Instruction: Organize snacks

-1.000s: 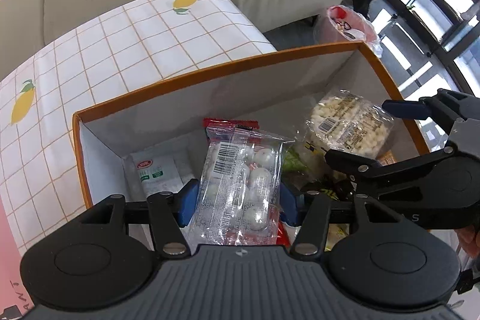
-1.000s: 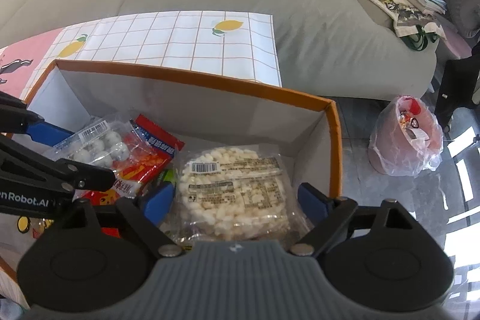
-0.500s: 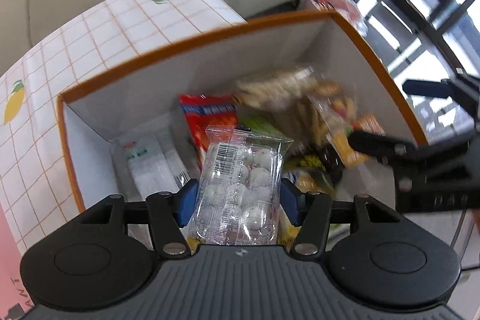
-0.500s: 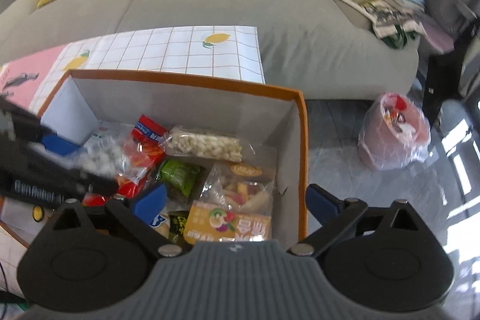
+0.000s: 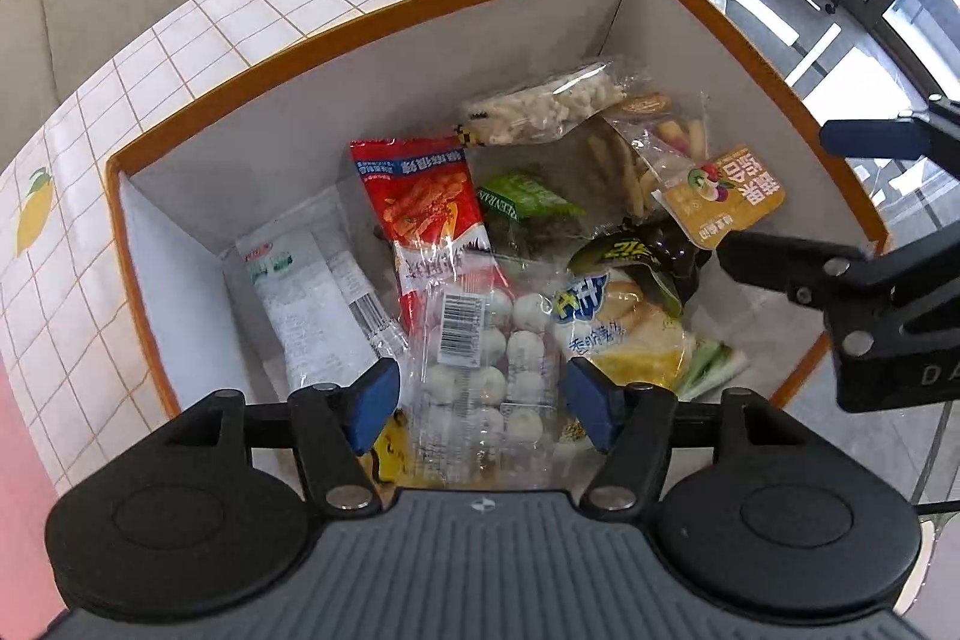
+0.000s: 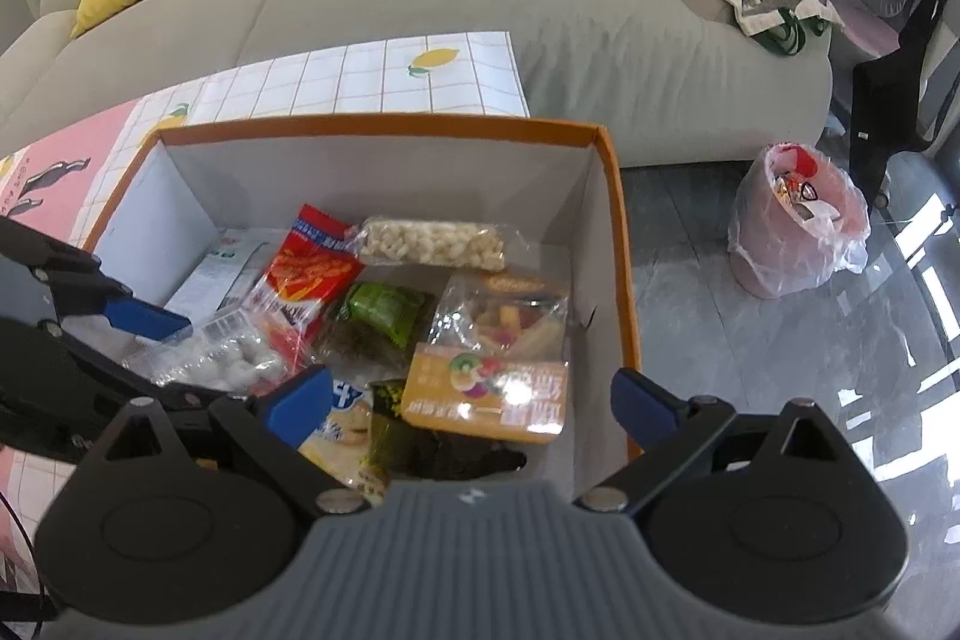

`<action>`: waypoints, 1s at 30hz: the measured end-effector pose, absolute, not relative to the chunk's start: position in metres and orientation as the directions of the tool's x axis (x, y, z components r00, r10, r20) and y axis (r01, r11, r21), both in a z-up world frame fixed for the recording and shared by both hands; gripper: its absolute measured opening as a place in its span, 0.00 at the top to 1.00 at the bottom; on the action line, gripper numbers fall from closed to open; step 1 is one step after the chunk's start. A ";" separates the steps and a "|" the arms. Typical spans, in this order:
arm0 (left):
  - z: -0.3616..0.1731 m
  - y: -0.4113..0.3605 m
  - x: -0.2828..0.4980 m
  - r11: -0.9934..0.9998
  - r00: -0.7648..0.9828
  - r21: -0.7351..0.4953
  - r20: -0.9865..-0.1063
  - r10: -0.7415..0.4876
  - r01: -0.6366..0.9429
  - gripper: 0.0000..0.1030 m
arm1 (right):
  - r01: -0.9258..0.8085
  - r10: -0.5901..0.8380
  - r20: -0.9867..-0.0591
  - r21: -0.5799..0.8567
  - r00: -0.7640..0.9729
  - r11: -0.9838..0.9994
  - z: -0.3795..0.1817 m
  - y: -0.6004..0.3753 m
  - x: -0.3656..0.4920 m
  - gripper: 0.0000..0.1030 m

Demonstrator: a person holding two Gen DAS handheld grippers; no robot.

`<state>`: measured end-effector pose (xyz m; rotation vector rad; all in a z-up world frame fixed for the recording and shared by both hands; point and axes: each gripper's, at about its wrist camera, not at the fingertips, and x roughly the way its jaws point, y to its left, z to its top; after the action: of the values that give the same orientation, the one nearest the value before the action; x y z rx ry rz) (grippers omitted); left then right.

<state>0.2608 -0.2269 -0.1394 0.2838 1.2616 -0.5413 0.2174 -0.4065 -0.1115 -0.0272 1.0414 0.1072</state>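
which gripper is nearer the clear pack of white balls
Left. The left gripper straddles the pack of white balls, jaws opening; the right gripper hangs open farther right.

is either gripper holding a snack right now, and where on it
Neither. The left gripper is opening around the white-ball pack, pads off its sides; the right gripper is empty.

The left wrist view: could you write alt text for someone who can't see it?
A hand-held left gripper with blue pads is opening around a clear pack of white candy balls over an orange-rimmed storage box full of snack packets. The right gripper reaches in from the right, empty, beside an orange fruit-snack bag.
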 end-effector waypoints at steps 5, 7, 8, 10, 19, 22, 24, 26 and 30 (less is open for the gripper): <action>-0.116 -0.210 0.247 0.846 0.251 -0.099 -0.931 -0.264 0.523 0.26 | -0.102 0.096 -0.863 0.052 0.496 0.993 -0.099 -0.398 0.209 0.06; -0.101 -0.199 0.238 0.853 0.291 -0.101 -0.914 -0.283 0.513 0.26 | -0.095 0.106 -0.862 0.068 0.495 0.993 -0.090 -0.393 0.207 0.06; -0.094 -0.193 0.234 0.855 0.312 -0.101 -0.904 -0.292 0.509 0.26 | -0.092 0.111 -0.862 0.075 0.495 0.993 -0.086 -0.391 0.206 0.06; -0.078 -0.180 0.225 0.862 0.357 -0.099 -0.882 -0.307 0.496 0.26 | -0.084 0.115 -0.860 0.085 0.496 0.993 -0.076 -0.383 0.203 0.06; -0.006 -0.123 0.175 0.901 0.560 -0.067 -0.763 -0.324 0.429 0.26 | -0.135 0.151 -0.796 0.087 0.586 0.987 -0.008 -0.328 0.172 0.04; 0.015 -0.101 0.154 0.917 0.643 -0.053 -0.696 -0.318 0.396 0.26 | -0.147 0.142 -0.737 0.059 0.660 0.987 0.019 -0.308 0.150 0.03; 0.025 -0.090 0.139 0.927 0.698 -0.032 -0.649 -0.303 0.373 0.26 | -0.151 0.132 -0.683 0.032 0.718 0.988 0.036 -0.293 0.130 0.03; 0.034 -0.077 0.121 0.940 0.757 -0.005 -0.592 -0.277 0.340 0.26 | -0.144 0.115 -0.623 0.004 0.774 0.990 0.050 -0.280 0.110 0.03; 0.042 -0.057 0.094 0.961 0.824 -0.008 -0.513 -0.241 0.277 0.26 | -0.065 0.029 -0.522 -0.050 0.853 0.997 0.064 -0.257 0.070 0.03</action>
<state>0.0938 -0.0568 0.0425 0.0678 0.5364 -0.2755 0.0704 -0.2571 0.0637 -0.0665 0.5479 0.0495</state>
